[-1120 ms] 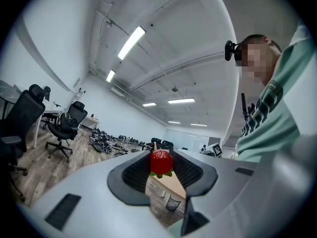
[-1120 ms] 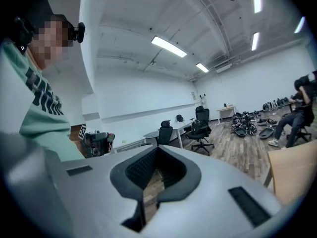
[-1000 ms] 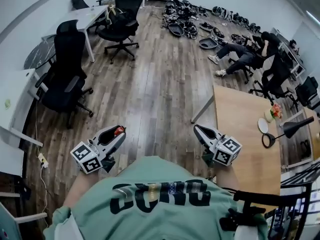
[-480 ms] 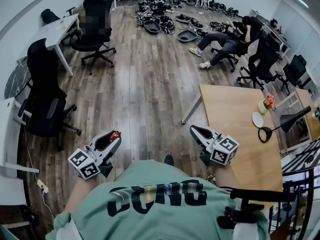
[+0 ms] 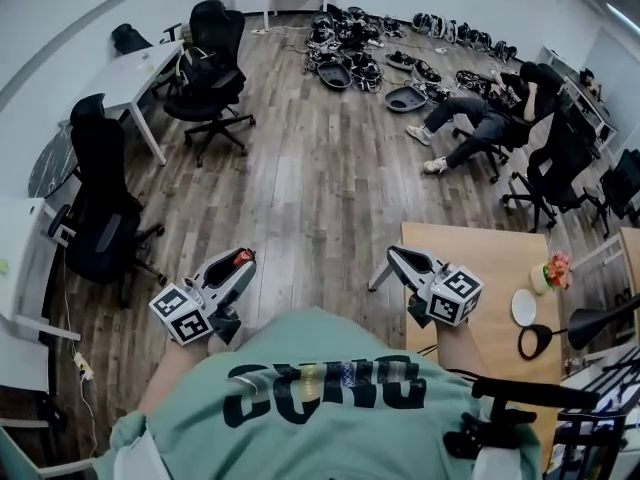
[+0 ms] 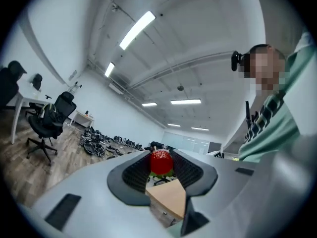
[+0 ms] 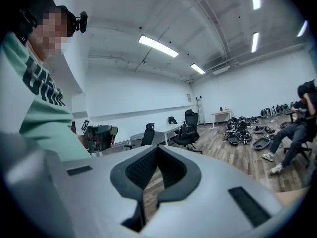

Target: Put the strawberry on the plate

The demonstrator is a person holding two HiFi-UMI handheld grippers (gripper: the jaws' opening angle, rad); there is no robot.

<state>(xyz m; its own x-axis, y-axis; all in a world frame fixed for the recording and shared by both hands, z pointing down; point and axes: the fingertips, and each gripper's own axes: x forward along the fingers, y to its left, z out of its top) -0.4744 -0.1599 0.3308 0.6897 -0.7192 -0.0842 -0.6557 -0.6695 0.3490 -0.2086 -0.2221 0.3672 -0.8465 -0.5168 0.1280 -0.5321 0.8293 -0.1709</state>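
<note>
**Strawberry in left hand-held gripper; plate well off at 3 o'clock**

Finding 1. The left hand-held gripper (image 5: 237, 263) is clenched on the strawberry (image 6: 161, 161). In the left gripper view the red fruit sits between the ribbed pads near the jaw tips, with its green cap downward. It is carried in the air over the wooden floor, not above any worktop.

Finding 2. The white plate (image 5: 524, 307) lies on the wooden worktop (image 5: 480, 268), close to the far right edge of the head view. A small flower vase (image 5: 555, 268) is just beside it at 1 o'clock, and a black desk lamp (image 5: 560, 333) is near it at 5 o'clock.

Finding 3. From the strawberry, the plate lies at roughly 3 o'clock in the head view, well apart, with the person's body and the other tool between. The left hand-held gripper's long axis points toward 1 o'clock, away from the plate.

Finding 4. The right hand-held gripper (image 5: 393, 256) is nearer the plate, over the worktop's near corner, pointing toward 10 o'clock. Its jaws are closed tip to tip with nothing between them.

Assessment. The delivery is not yet begun at the plate. The left arm will likely need a wide sweep toward 3 o'clock and a re-aim of its axis.
</note>
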